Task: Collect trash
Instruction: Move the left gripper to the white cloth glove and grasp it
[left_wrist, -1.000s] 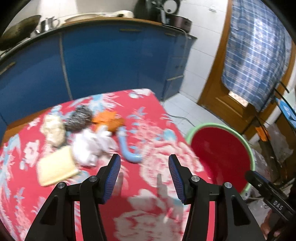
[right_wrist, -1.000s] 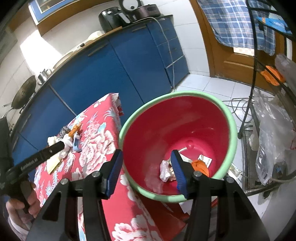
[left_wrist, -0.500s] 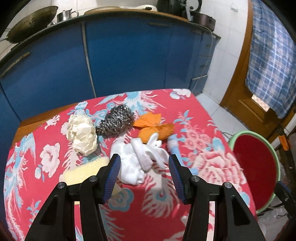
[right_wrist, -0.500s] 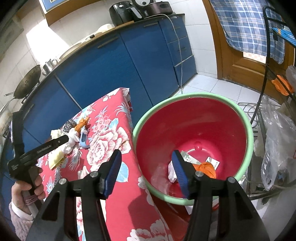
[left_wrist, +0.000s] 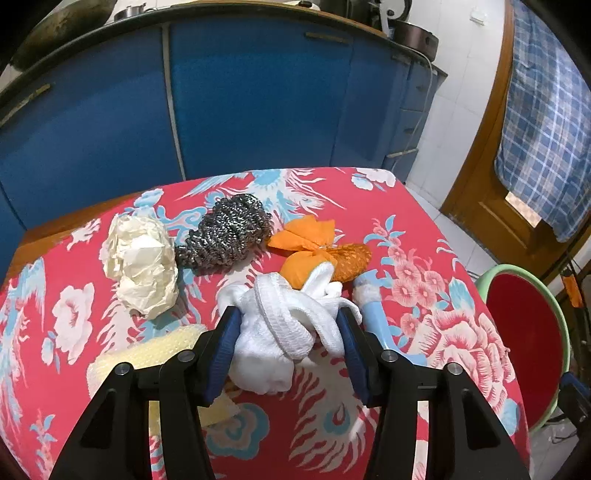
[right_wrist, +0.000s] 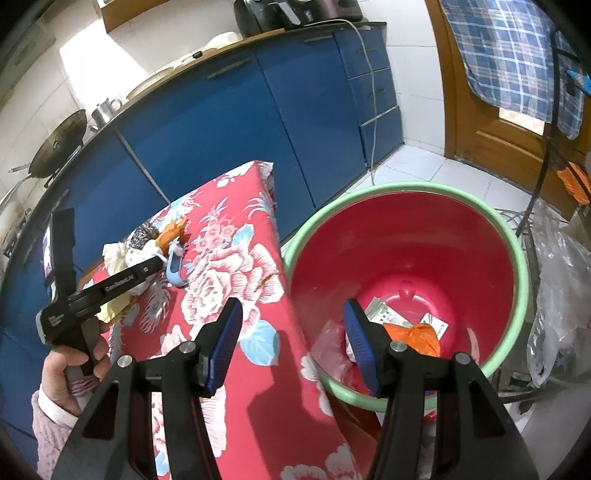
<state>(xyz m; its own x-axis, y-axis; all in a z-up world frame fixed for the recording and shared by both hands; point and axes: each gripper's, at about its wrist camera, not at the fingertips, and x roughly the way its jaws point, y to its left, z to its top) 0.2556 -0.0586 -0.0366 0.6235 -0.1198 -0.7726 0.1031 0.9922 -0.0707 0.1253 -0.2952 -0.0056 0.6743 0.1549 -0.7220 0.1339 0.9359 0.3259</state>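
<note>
The left gripper straddles the white cloth wad on the red floral table; its jaws have just been closing, the wad between them, full grip unclear; steel scourer and orange netting lie just beyond it; the right gripper hangs spread and empty, red bin ahead to its right.

The desk, under a red flowered cloth, bears a white rag with an orange net bag just behind it, a steel scourer and crumpled paper behind-left, a yellow sponge left and a blue brush right.
</note>
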